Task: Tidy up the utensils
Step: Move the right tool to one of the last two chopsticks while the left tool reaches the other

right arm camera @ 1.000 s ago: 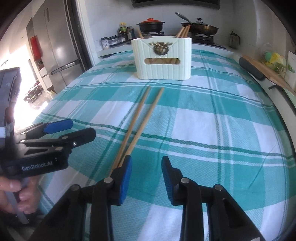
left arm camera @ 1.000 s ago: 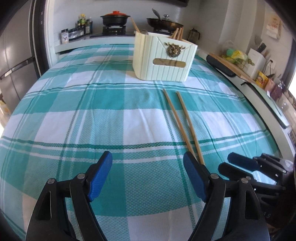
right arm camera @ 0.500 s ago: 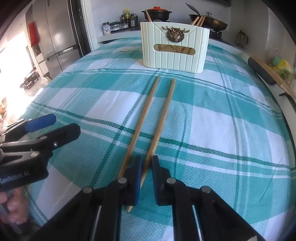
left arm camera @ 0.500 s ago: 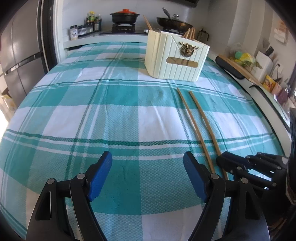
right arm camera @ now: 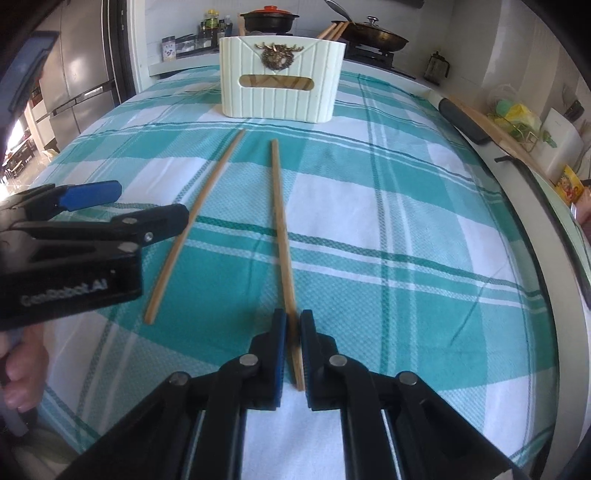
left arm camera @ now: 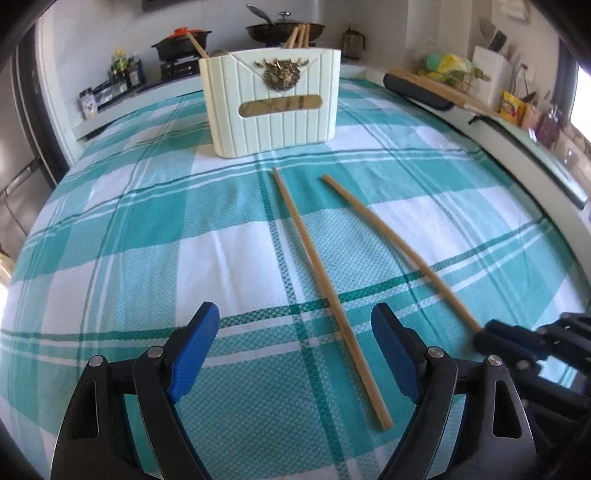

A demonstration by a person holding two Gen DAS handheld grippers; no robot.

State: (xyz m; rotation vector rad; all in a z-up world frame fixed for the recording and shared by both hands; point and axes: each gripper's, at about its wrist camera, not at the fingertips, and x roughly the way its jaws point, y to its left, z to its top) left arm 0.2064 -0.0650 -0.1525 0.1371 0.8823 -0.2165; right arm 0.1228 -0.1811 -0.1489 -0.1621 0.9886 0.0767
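Two wooden chopsticks lie on the teal checked cloth [left arm camera: 147, 240] in front of a cream utensil holder [left arm camera: 273, 103] [right arm camera: 282, 74] with more sticks standing in it. My right gripper [right arm camera: 291, 332] is shut on the near end of the right chopstick [right arm camera: 280, 221] [left arm camera: 399, 243]. In the left wrist view the right gripper [left arm camera: 487, 336] shows at the right edge, still clamped on that stick. My left gripper [left arm camera: 293, 317] [right arm camera: 147, 206] is open, with the left chopstick [left arm camera: 314, 258] [right arm camera: 192, 221] lying untouched between its fingers.
Behind the holder a stove carries a red-lidded pot [right arm camera: 269, 16] and a pan [right arm camera: 376, 35]. A cutting board [left arm camera: 443, 88] and countertop clutter run along the right side. A steel fridge [right arm camera: 77, 74] stands at the left. A person's hand [right arm camera: 22, 369] holds the left gripper.
The right gripper's jaws closed onto the right chopstick, whose far end swung away from the other. The left gripper shifted right, so the left chopstick now lies between its open fingers.
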